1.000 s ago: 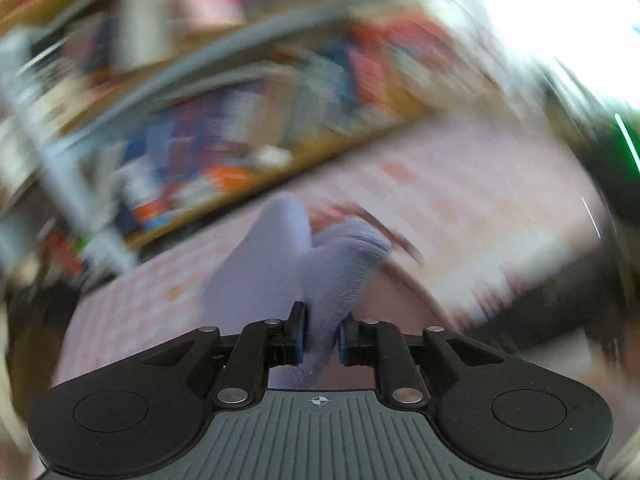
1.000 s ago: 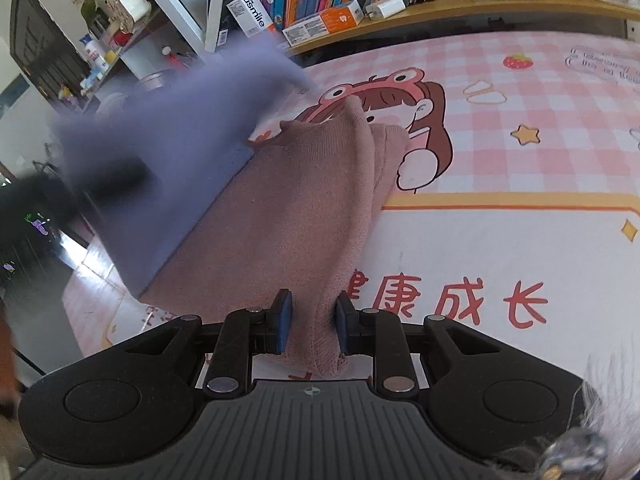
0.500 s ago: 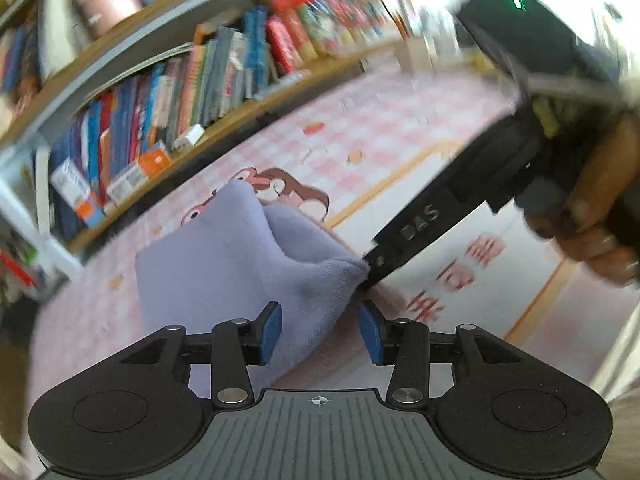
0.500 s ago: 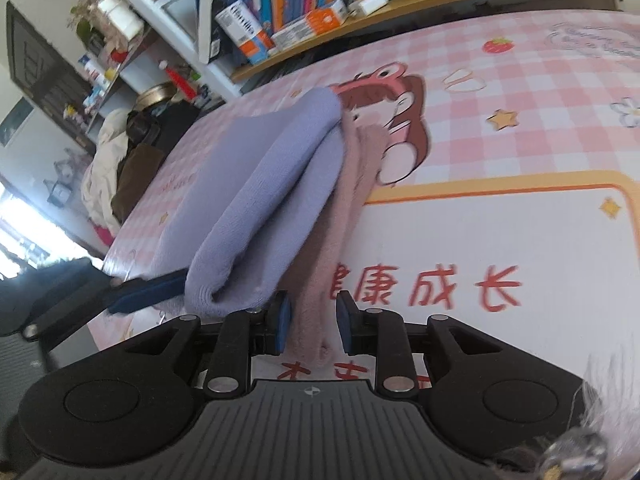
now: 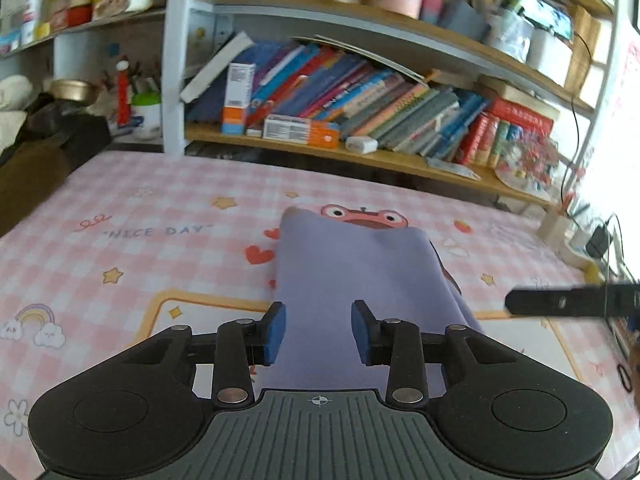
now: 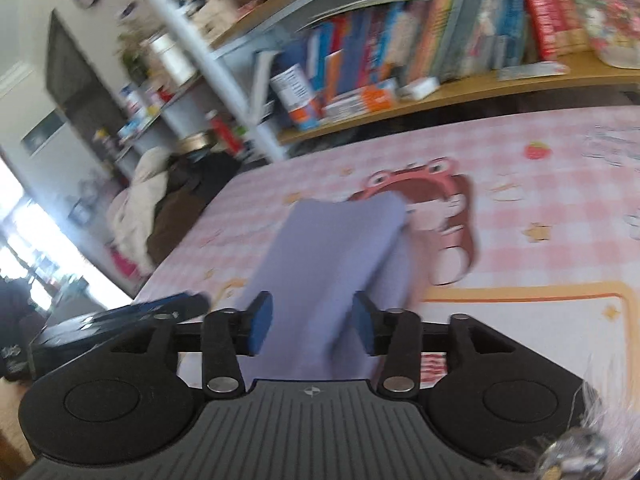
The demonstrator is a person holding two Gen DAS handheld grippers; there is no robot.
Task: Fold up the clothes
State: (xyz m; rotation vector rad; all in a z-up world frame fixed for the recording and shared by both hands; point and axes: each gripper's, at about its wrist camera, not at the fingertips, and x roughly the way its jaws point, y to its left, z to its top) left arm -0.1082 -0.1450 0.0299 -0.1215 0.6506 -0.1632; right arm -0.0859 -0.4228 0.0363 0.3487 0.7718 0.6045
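Note:
A lavender garment point(image 5: 360, 276) lies folded flat on the pink checked mat point(image 5: 140, 248), over the cartoon frog print. My left gripper point(image 5: 318, 332) hovers at the garment's near end. Its blue pads stand apart and do not press the cloth, and the jaws are closing. The right gripper's black finger point(image 5: 560, 302) reaches in from the right edge. In the right wrist view the same lavender garment point(image 6: 332, 256) shows through the gap of my right gripper point(image 6: 312, 324), whose jaws are opening with no cloth pinched. The left gripper point(image 6: 168, 308) sits low at the left. This view is blurred.
A bookshelf point(image 5: 360, 112) packed with books runs along the far side of the mat. A heap of clothes point(image 6: 140, 208) lies past the mat's left edge. Cables and a plug point(image 5: 596, 240) sit at the far right.
Both grippers have let go of the cloth and their pads have spread. The left one rolled level and drew back; the right one rose. The lavender piece now lies flat over the pink garment.

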